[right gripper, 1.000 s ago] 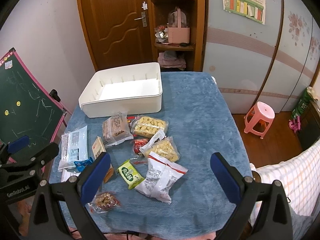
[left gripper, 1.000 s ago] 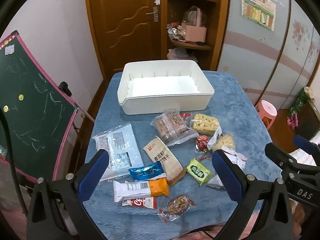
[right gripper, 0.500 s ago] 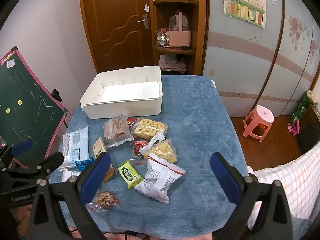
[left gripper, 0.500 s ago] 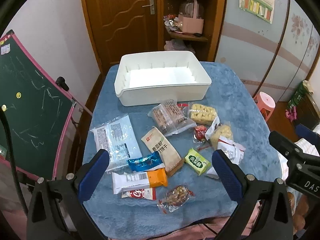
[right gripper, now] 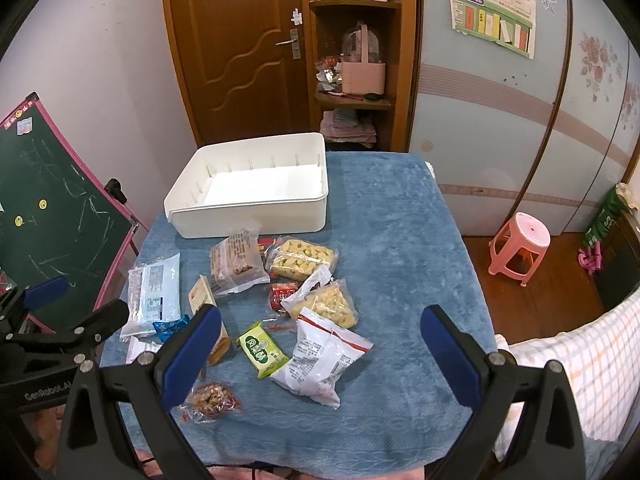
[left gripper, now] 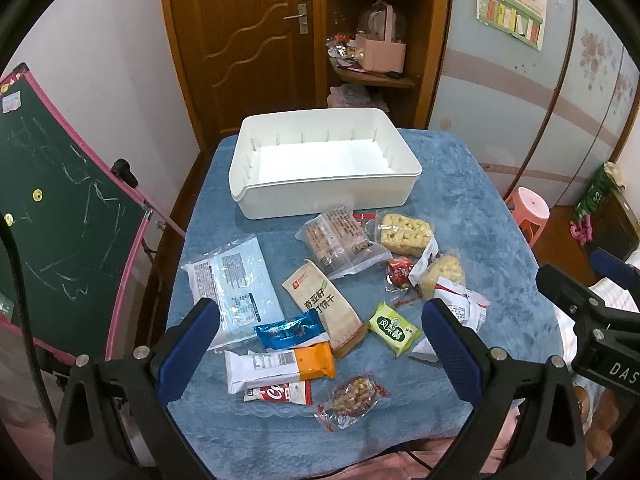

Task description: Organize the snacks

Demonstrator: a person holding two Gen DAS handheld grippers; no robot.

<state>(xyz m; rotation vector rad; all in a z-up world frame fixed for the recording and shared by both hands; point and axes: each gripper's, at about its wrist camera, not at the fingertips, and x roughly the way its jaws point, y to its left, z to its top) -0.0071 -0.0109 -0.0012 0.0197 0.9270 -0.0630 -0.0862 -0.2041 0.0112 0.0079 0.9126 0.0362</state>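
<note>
An empty white bin stands at the far side of the blue-covered table. Several snack packs lie in front of it: a pale blue packet, a beige biscuit pack, a green pouch, an orange-and-white bar, a white bag and a yellow puff bag. My left gripper hangs open above the near snacks, holding nothing. My right gripper is open too, over the white bag.
A green chalkboard leans at the table's left. A wooden door and shelf stand behind. A pink stool sits on the floor at right, and a checked cloth lies near the right corner.
Both grippers have drawn back and risen slightly, so the bin and snacks sit a little farther off in view. Nothing on the table has moved.
</note>
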